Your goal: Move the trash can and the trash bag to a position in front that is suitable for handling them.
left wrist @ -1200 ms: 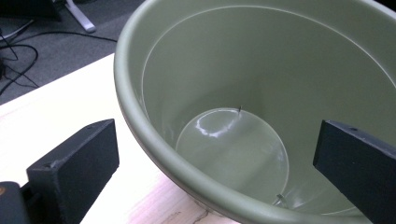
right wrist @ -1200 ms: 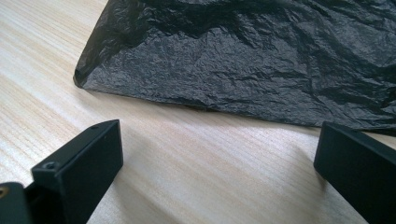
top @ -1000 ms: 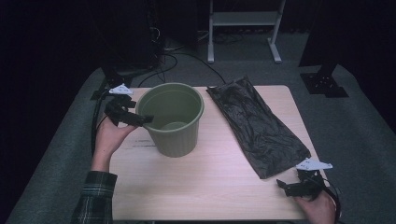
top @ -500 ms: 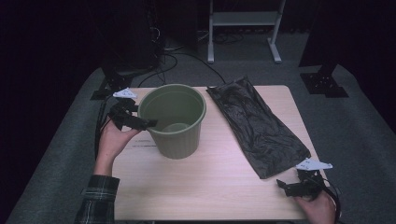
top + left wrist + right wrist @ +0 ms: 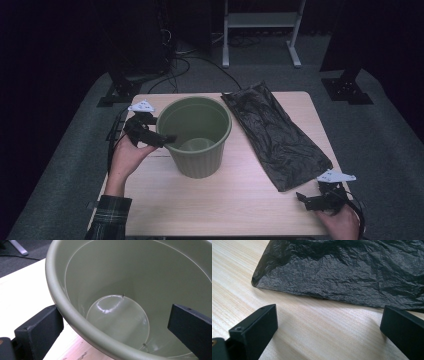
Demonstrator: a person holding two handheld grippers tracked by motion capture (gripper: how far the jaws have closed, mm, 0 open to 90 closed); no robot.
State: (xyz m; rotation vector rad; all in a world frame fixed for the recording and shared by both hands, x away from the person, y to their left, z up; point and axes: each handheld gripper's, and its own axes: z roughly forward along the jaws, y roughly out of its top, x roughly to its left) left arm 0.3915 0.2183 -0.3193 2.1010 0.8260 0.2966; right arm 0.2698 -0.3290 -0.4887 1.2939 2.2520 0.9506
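The green bucket (image 5: 198, 136) stands upright on the worktop (image 5: 235, 205), and the left gripper (image 5: 161, 139) has its fingers (image 5: 40, 330) spread astride the bucket's left rim: in the left gripper view one finger sits outside the wall, close against it above the wood, while the other sits inside the bucket, well apart from the inner wall, with the rolled rim (image 5: 75, 315) running between them, so the fingers straddle the rim but are not pinched on it. The bucket's shiny round bottom lies below and beyond the fingers. Compared with a second ago, the left gripper has moved in from just outside the bucket's wall so that its tip now reaches over the rim, and the bucket stands where it did. The right gripper (image 5: 311, 201) has stayed at the near right corner of the worktop, its fingers (image 5: 254, 327) spread and holding nothing, with bare wood between them. The black plastic bag (image 5: 275, 135) lies flat and crumpled just beyond those fingers, its near edge (image 5: 332, 297) close ahead of them but apart, and it lies just beside the bucket on the side away from the left gripper's fingers
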